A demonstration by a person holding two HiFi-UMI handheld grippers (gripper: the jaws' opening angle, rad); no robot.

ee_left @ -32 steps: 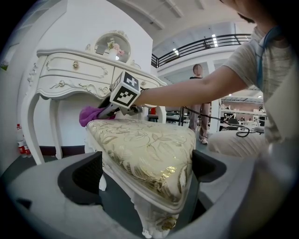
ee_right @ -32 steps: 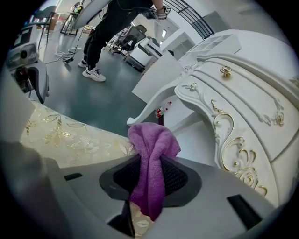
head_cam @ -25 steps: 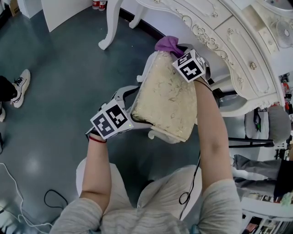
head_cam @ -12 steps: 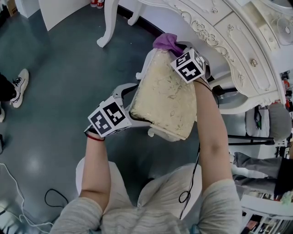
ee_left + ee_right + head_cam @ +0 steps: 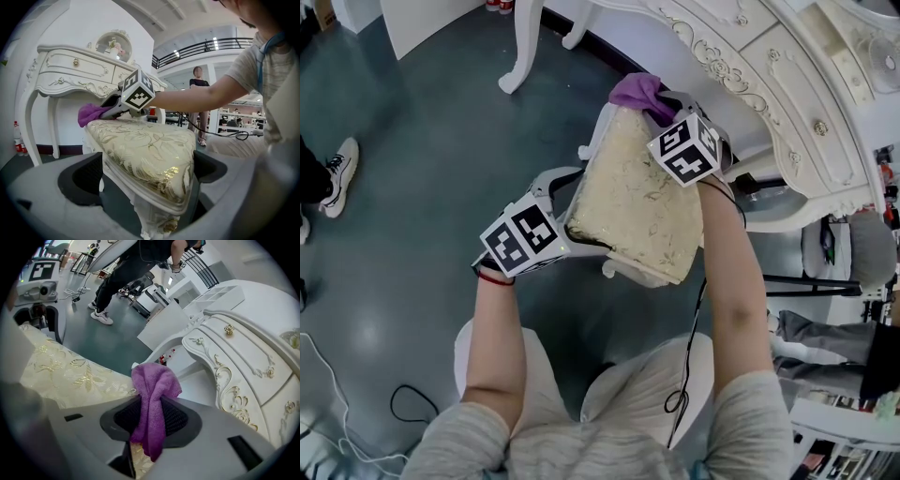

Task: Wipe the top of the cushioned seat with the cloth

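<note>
The stool's cushioned seat (image 5: 637, 202), cream with gold leaf patterning, stands in front of me in the head view. My right gripper (image 5: 661, 108) is at the seat's far edge, shut on a purple cloth (image 5: 639, 92) that bunches out beyond its jaws. The right gripper view shows the cloth (image 5: 154, 394) pinched in my right gripper (image 5: 152, 420), hanging over the cushion (image 5: 70, 371). My left gripper (image 5: 572, 220) grips the seat's near-left corner. In the left gripper view that corner (image 5: 150, 154) fills the space between the jaws of my left gripper (image 5: 147, 171).
A white carved dressing table (image 5: 769, 84) rises just behind the stool, with one leg (image 5: 520, 56) to the far left. A person's shoe (image 5: 342, 178) sits at the left edge, and a cable (image 5: 403, 408) lies on the blue-grey floor. Another person (image 5: 199, 82) stands in the distance.
My right gripper with the cloth has drawn slightly back toward me over the seat's far edge. The left gripper has kept its hold on the corner.
</note>
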